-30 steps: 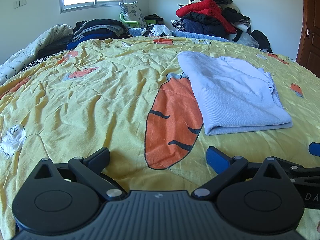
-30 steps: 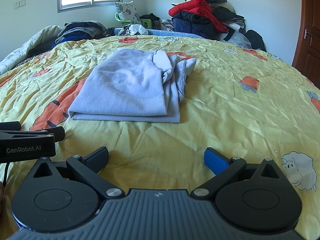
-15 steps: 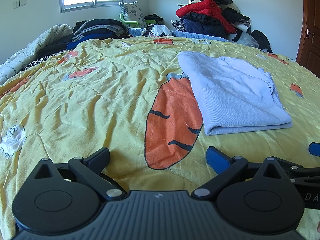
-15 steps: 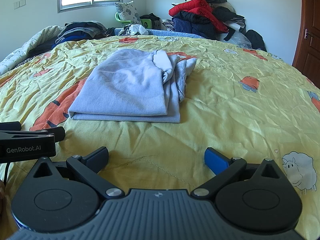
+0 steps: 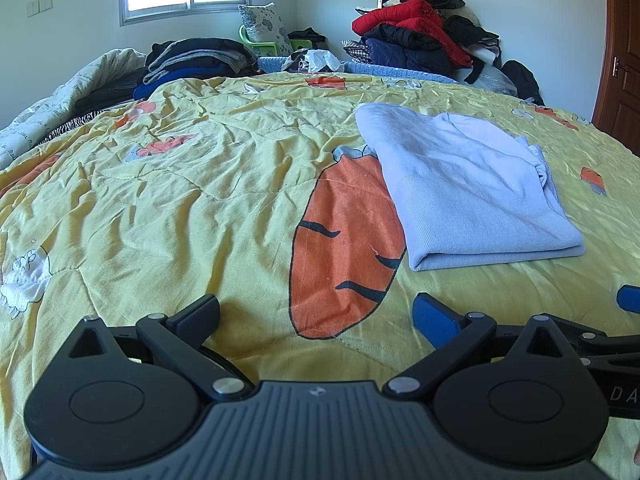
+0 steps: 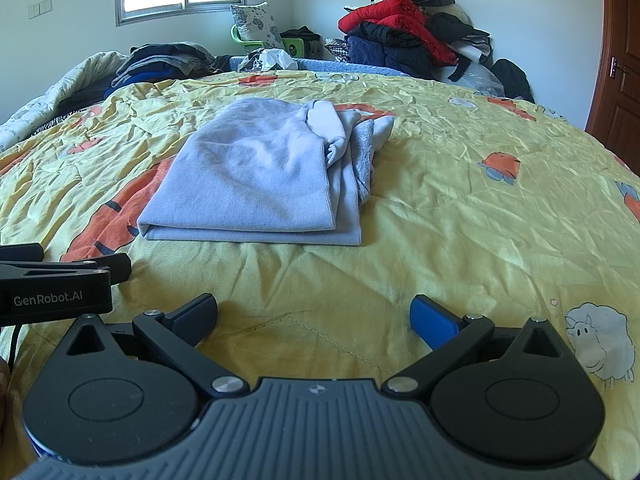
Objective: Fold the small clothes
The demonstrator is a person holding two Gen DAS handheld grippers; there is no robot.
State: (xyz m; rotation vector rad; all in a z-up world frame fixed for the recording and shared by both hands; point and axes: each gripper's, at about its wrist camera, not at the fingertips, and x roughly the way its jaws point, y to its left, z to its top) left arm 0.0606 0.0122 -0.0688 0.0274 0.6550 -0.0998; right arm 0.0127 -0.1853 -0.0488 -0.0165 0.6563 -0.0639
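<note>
Yellow bedspread, folded garment apparently beyond spread jaws.

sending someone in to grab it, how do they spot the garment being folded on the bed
Look at the yellow quilt with orange carrot prints covering the bed. Near its middle lies a pale blue folded top, partly over a big carrot. It lies alone and flat, unlike the dark and red clothes piles behind.

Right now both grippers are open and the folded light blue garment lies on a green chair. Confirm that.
Not quite. Both grippers, left and right, are open, but the right wrist view shows the folded light blue garment lying on the yellow bedspread, not on a chair.
</note>
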